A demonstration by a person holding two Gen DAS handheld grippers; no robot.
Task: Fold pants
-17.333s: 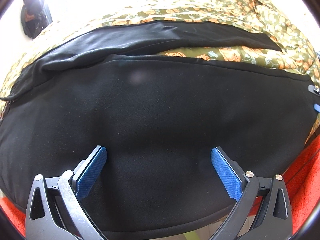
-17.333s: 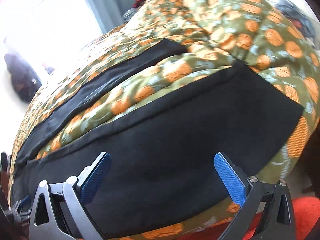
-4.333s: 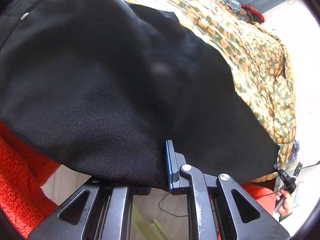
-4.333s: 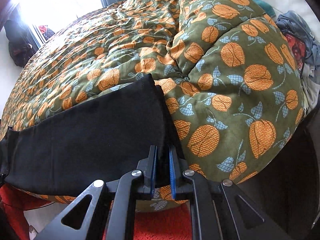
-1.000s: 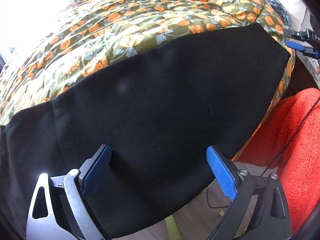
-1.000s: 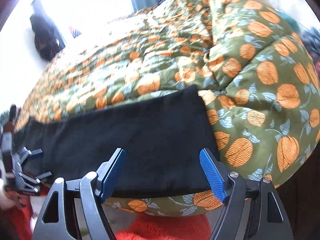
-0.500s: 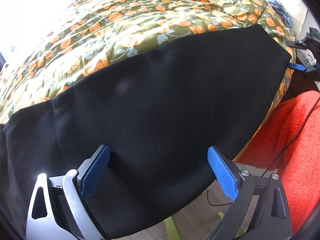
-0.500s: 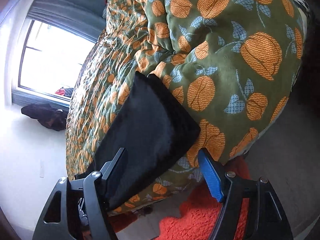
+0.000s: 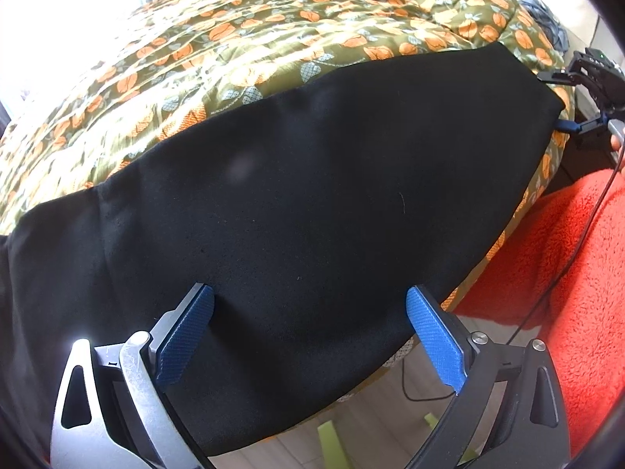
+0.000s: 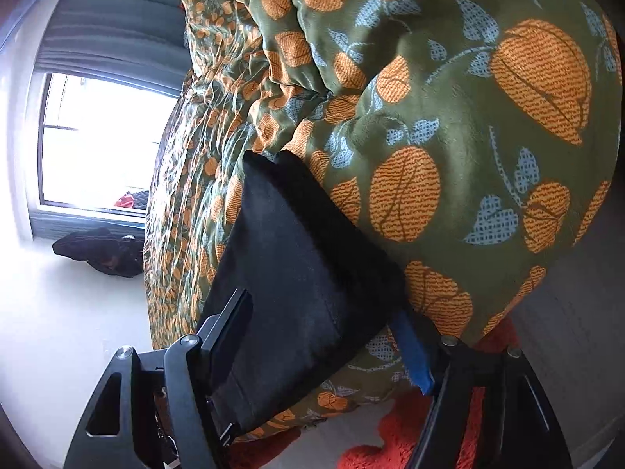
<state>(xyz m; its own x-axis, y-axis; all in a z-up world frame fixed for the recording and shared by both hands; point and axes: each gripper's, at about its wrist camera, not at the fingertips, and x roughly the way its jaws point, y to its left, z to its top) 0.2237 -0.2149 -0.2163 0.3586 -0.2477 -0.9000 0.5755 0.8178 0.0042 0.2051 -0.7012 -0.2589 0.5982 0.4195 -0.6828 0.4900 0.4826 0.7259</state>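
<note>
At the near edge of the bed, the left gripper [image 9: 308,312] hangs over the black pants [image 9: 304,179] with its blue-padded fingers [image 9: 183,336] spread wide apart, holding nothing; the cloth lies between and beyond them. The pants lie flat as one long dark band along the near side of the quilt [image 9: 242,39], one leg apparently laid over the other, and the band runs off to the right, where its hem end meets the right gripper [image 10: 324,336]. In the right wrist view that gripper is also open, rolled on its side, with the hem end of the pants [image 10: 297,273] sitting between its fingers [image 10: 414,348] but not pinched. Just below the bed edge an orange rug [image 9: 554,258] covers the floor, with a thin cable across it. Farther off, the quilt bulges up in folds, and a bright window [image 10: 97,140] stands beyond it. The lengthwise fold looks done; the step in hand seems to be taking the hem end to carry it toward the waist. That next move calls for the right fingers to shut on both layers of the hem together, so neither leg slips loose.
</note>
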